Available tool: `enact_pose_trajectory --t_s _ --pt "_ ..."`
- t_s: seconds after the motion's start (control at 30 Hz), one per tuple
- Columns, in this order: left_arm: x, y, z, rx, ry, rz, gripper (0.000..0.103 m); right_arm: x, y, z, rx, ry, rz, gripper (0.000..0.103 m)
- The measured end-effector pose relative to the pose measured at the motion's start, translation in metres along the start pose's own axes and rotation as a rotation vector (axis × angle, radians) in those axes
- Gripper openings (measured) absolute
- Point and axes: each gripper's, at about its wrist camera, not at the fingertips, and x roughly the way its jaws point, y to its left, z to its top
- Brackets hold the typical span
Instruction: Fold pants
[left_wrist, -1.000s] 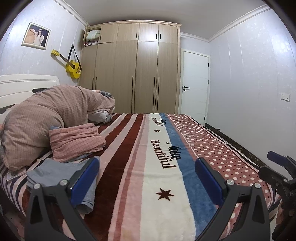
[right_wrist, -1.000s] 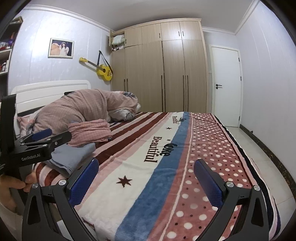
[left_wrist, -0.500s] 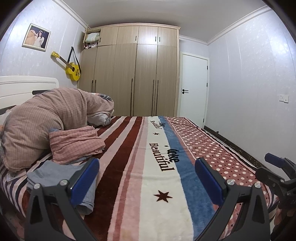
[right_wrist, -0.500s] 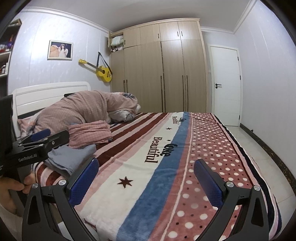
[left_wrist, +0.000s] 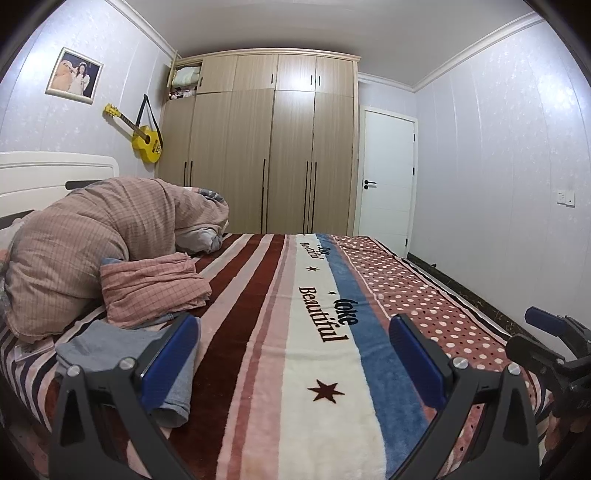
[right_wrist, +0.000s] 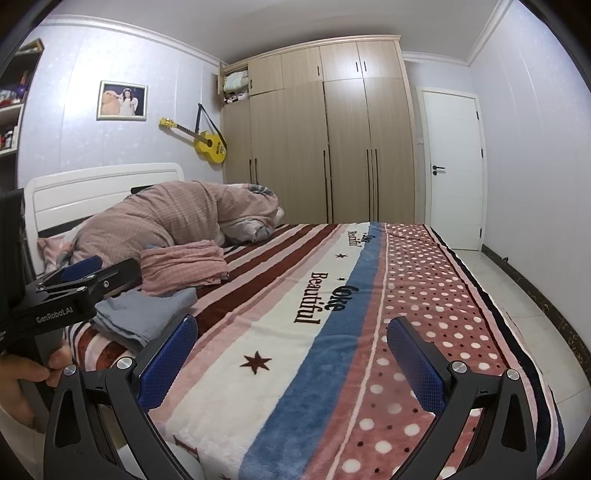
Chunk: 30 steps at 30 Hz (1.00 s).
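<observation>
Left gripper (left_wrist: 293, 354), right gripper (right_wrist: 291, 354): both spread, empty; grey pants (left_wrist: 122, 350) left of mine, seemingly folded; little left.

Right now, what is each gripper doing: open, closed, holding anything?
Left gripper: jaws open, holding nothing, above the striped fleece blanket.
Right gripper: jaws open, holding nothing.

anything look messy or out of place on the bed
Yes. The quilt is bunched in a heap at the headboard instead of spread flat. One top wardrobe door hangs open, showing stuffed linens. The grey pants and pink clothes look folded.
</observation>
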Motion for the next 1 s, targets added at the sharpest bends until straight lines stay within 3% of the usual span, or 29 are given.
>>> enact_pose_trajectory --t_s 1.0 --pt "-0.002 -0.0036 0.0013 0.005 0.0 -0.007 0.102 0.0001 0.0063 0.0015 0.004 -0.005 0.009 0.102"
